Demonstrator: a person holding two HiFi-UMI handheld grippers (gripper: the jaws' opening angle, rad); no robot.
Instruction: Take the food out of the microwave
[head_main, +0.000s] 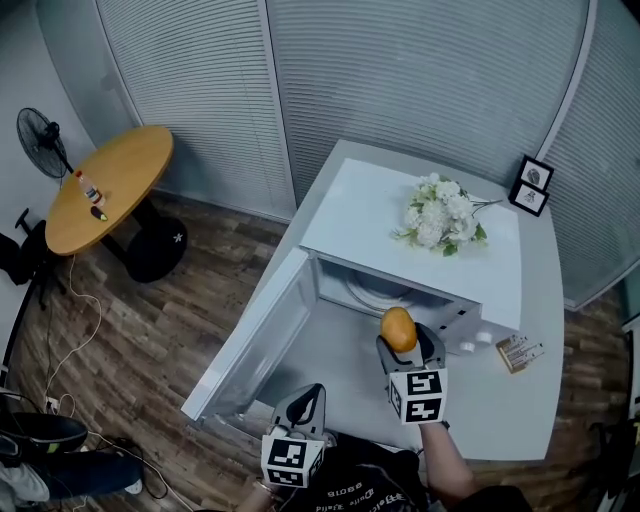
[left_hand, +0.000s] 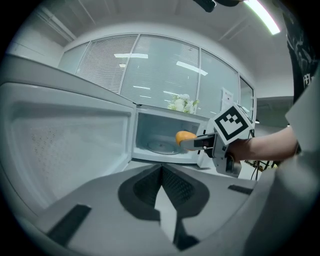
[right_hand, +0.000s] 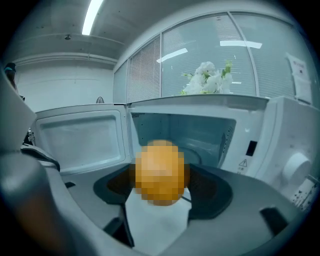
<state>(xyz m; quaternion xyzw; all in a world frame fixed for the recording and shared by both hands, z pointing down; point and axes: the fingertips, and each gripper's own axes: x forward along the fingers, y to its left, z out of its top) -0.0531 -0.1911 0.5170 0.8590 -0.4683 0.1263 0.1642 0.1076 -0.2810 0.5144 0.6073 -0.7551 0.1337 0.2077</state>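
Note:
A white microwave (head_main: 370, 205) stands on the white table with its door (head_main: 255, 335) swung open to the left. My right gripper (head_main: 400, 347) is shut on a round orange piece of food (head_main: 398, 328), held just in front of the oven's opening. In the right gripper view the food (right_hand: 160, 172) sits between the jaws, with the cavity behind it. The left gripper view shows the food (left_hand: 185, 136) in front of the glass turntable (left_hand: 160, 146). My left gripper (head_main: 305, 402) is shut and holds nothing, low near the table's front edge beside the door.
White flowers (head_main: 438, 215) lie on top of the microwave. A small picture frame (head_main: 532, 185) and a little printed box (head_main: 520, 352) sit on the table at the right. A round wooden table (head_main: 105, 185) and a fan (head_main: 40, 140) stand at the far left.

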